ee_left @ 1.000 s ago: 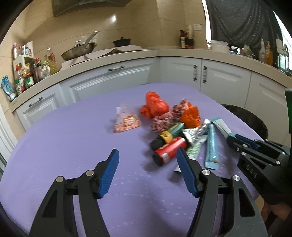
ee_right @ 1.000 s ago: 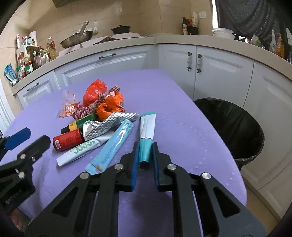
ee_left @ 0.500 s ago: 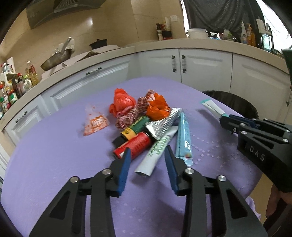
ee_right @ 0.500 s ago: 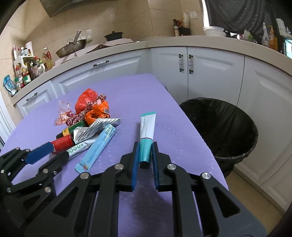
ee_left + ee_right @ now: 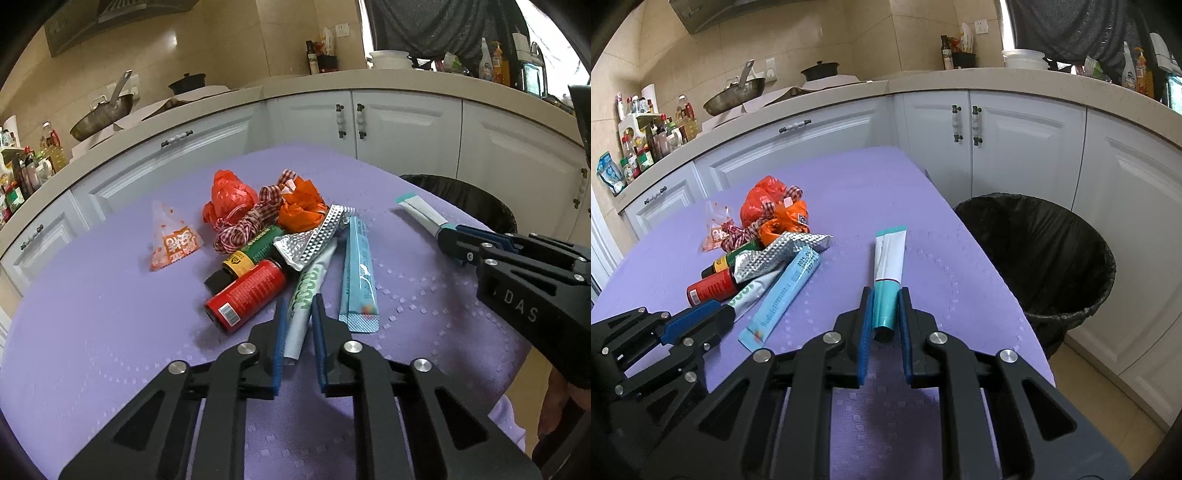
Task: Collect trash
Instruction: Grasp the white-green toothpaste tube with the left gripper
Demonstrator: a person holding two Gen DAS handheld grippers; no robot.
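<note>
The left hand-held gripper (image 5: 298, 325) is closing on the near end of the green-lettered tube (image 5: 309, 291) at the near edge of the trash pile on the bench (image 5: 92, 332). The right hand-held gripper (image 5: 883, 314) is clamped on the teal tube (image 5: 888, 266), with the bin (image 5: 1052, 258) just to its right. Best to let the pads seat fully before lifting (the foil pouch (image 5: 314, 240) overlaps the tube's far end) — then draw it out gently.
</note>
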